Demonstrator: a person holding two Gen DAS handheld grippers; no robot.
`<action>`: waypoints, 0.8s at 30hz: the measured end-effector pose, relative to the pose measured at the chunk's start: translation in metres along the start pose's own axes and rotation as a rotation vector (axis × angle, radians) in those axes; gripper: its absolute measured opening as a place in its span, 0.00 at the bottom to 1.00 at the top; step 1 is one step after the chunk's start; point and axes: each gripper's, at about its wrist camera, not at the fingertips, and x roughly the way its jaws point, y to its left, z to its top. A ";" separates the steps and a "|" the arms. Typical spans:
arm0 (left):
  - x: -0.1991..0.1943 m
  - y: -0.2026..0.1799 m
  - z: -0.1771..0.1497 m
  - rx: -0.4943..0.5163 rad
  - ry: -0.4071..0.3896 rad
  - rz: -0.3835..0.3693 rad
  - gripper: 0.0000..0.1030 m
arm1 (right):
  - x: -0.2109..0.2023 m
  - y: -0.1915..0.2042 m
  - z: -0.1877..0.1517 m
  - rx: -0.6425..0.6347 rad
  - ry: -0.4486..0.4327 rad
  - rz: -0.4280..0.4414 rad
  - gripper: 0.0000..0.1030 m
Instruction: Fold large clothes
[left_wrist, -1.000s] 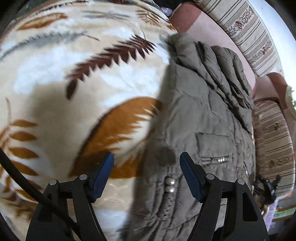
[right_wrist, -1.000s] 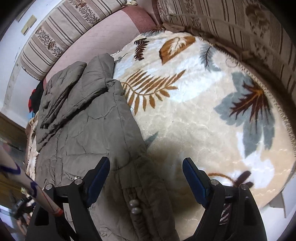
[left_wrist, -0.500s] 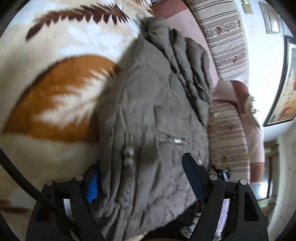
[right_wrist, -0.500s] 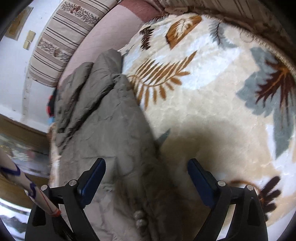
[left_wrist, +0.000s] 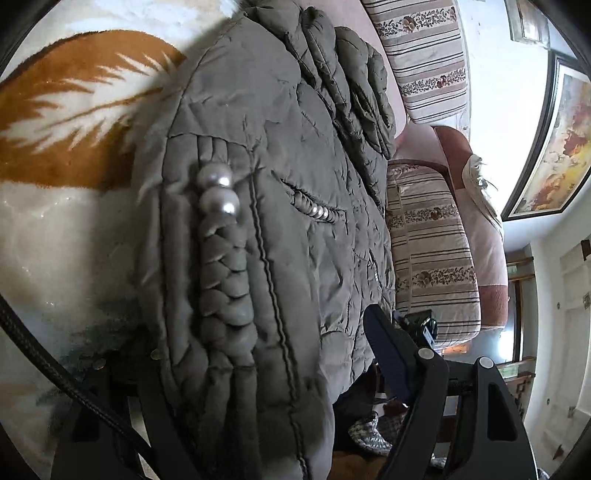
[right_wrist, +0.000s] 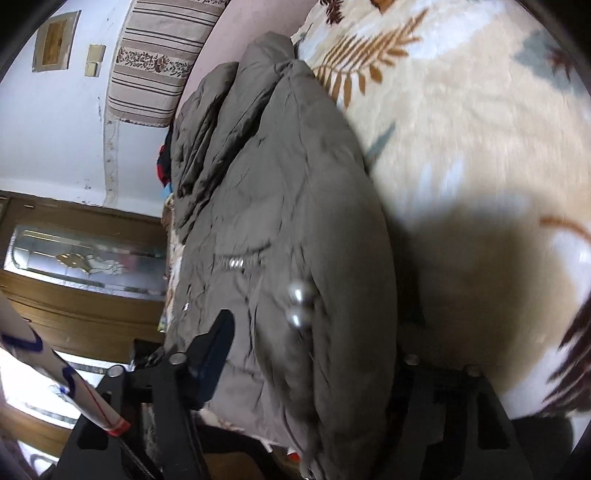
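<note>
Both hand-held grippers have come down and in since a second ago, so the near hem of the jacket (left_wrist: 295, 166) now fills the bottom of each view where the blanket (left_wrist: 55, 221) showed before.

The left hand-held gripper (left_wrist: 266, 332) straddles that hem. Its right finger, with a blue pad, stands at the jacket's edge. Its left finger is hidden under the fabric, so I cannot tell whether the pads press on it. A black cable (left_wrist: 55, 369) runs past on the left.

The right hand-held gripper (right_wrist: 314, 339) has just been closing, with the same hem between its jaws. The blue-padded left finger lies against the cloth and the other finger is covered. Whether it has a firm hold I cannot tell, since this view is blurred.

Just beyond the left gripper's fingers, a braided trim (left_wrist: 225, 277) runs up the jacket's front edge and ends in two large pearls (left_wrist: 218, 192). To their right is a slanted pocket (left_wrist: 317, 210) edged with smaller beads.

The jacket is olive-grey and padded. It lies flat on the cream blanket with brown and grey leaf prints, and its long side runs away from the cameras. At its far end, puffy folds (left_wrist: 351, 74) are stacked on top.

Past the jacket are striped sofa cushions (left_wrist: 432, 258). On the wall beyond hangs a framed picture (left_wrist: 546, 147). The right wrist view shows a wooden cabinet (right_wrist: 74, 258) with a glass panel.
</note>
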 end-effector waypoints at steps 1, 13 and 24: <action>0.000 0.000 -0.001 0.001 0.000 0.001 0.75 | 0.001 0.000 -0.003 -0.001 0.000 0.011 0.65; 0.006 -0.004 -0.004 0.050 -0.005 0.078 0.62 | 0.030 0.015 -0.026 -0.063 0.092 0.021 0.62; 0.014 -0.040 -0.008 0.163 0.003 0.424 0.25 | 0.055 0.058 -0.037 -0.162 0.038 -0.248 0.28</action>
